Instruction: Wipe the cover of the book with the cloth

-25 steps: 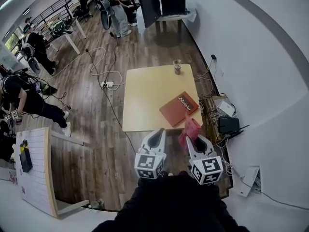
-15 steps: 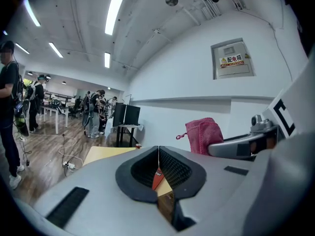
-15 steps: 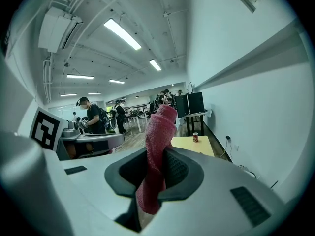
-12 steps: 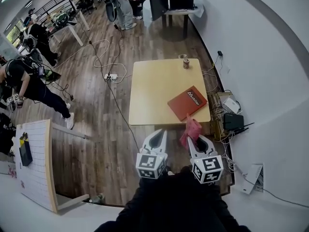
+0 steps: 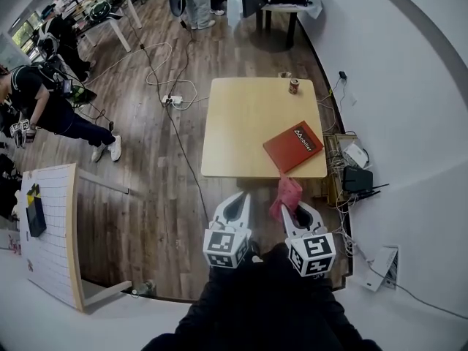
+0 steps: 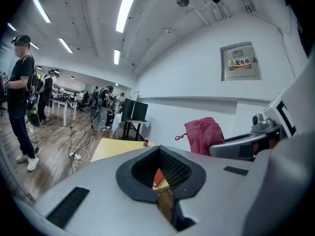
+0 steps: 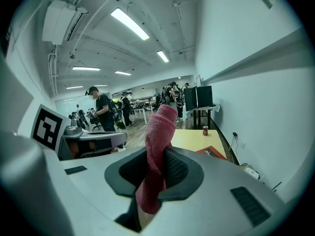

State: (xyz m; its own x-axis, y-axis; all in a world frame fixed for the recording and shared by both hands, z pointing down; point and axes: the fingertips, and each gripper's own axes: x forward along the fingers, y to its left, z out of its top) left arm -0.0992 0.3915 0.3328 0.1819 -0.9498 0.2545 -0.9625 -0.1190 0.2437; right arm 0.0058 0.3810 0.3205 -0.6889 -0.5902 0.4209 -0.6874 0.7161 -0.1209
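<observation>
A red book (image 5: 293,146) lies on the near right part of a light wooden table (image 5: 245,134). My right gripper (image 5: 296,212) is short of the table's near edge, shut on a pink cloth (image 5: 287,194) that sticks up from its jaws. In the right gripper view the cloth (image 7: 161,127) stands between the fingers, with the book (image 7: 212,152) ahead. My left gripper (image 5: 232,209) hangs beside it, shut and holding nothing. The left gripper view shows the cloth (image 6: 204,134) to its right and the table (image 6: 115,148) beyond.
A small can (image 5: 294,86) stands at the table's far right corner. Cables and a power strip (image 5: 170,99) lie on the floor left of the table. Boxes and a black device (image 5: 356,178) sit between table and wall. People (image 5: 44,108) stand far left.
The table and book have shifted up and right in the head view and look slightly larger. Both grippers keep their pose, the cloth still in the right one.
</observation>
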